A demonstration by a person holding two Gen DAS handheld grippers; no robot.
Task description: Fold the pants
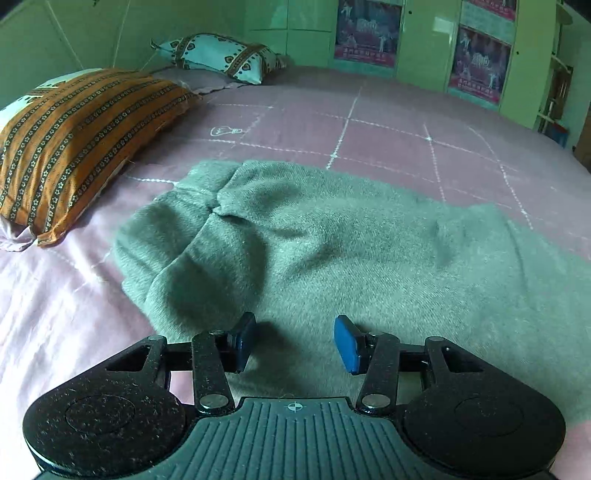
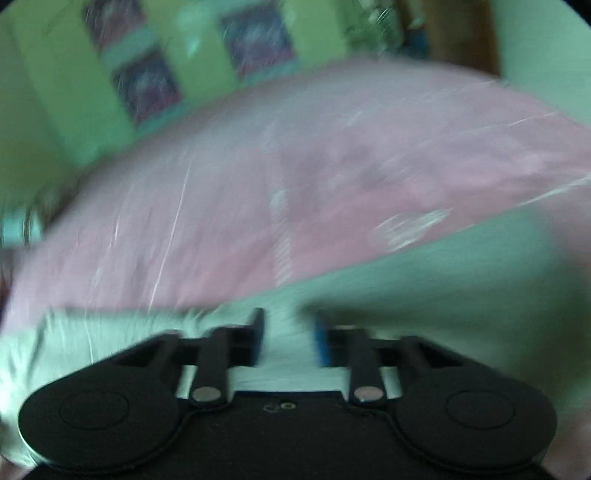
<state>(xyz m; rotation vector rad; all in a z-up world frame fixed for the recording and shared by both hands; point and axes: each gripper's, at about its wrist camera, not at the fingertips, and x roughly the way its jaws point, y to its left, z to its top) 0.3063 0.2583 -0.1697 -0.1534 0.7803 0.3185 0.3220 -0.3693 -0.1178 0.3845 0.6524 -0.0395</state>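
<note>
Two hand-held grippers over grey pants [image 1: 332,236] on bed [image 1: 388,122]: left hand-held gripper [image 1: 295,341] spread, right hand-held gripper [image 2: 288,338] spread, blurred.

Right wrist view is motion-blurred; pants [image 1: 332,251] run off the right edge.

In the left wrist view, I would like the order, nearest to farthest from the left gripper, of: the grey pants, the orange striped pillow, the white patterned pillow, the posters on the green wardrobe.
1. Grey pants, directly beneath the left gripper.
2. Orange striped pillow, ahead on the left.
3. White patterned pillow, farther back, left of centre.
4. Posters, beyond the bed, upper right.
</note>
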